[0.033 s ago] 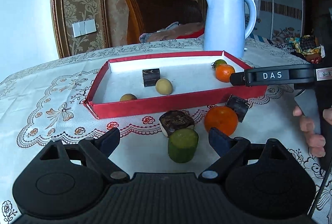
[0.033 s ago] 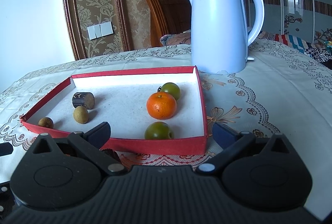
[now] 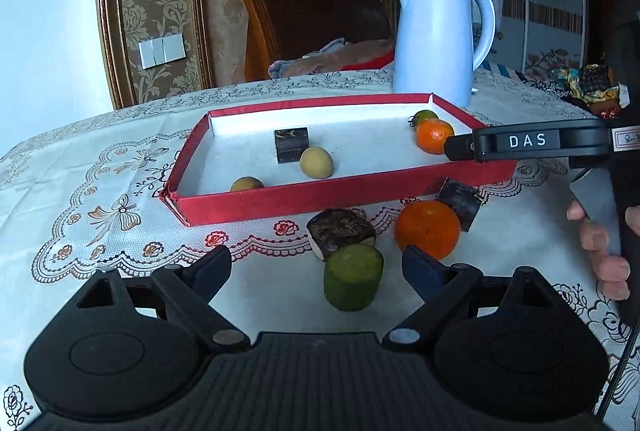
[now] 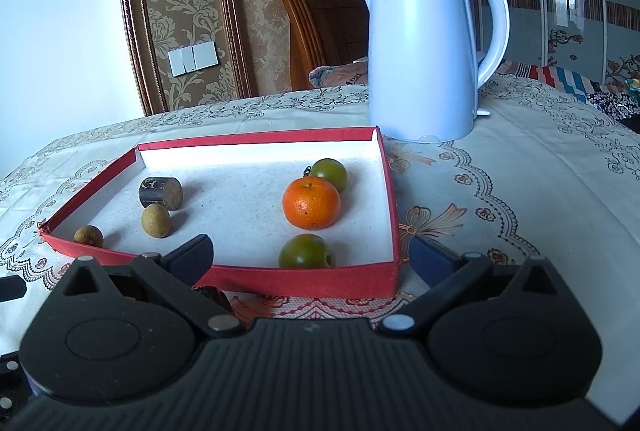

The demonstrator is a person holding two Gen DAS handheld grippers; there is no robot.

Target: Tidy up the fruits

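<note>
nothing has shifted: both the left hand-held gripper point(image 3: 316, 267) and right hand-held gripper point(image 4: 310, 251) hang apart and empty, the green fruit piece point(image 3: 353, 277) waiting low-centre outside the red tray point(image 3: 340, 191).

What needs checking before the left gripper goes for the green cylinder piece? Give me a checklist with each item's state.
1. Left gripper open: ok, jaws spread wide.
2. Green cylinder piece lined up between the fingers: ok, though right of centre.
3. Clearance around it: not ok, the dark brown chunk sits right behind it, contact unclear.
4. Loose orange clear of the right finger: cannot tell, they overlap in the left wrist view.
5. Room in the red tray: ok, bare floor in the middle.
6. Right gripper out of the way: ok, open and empty at the tray's near wall.
</note>
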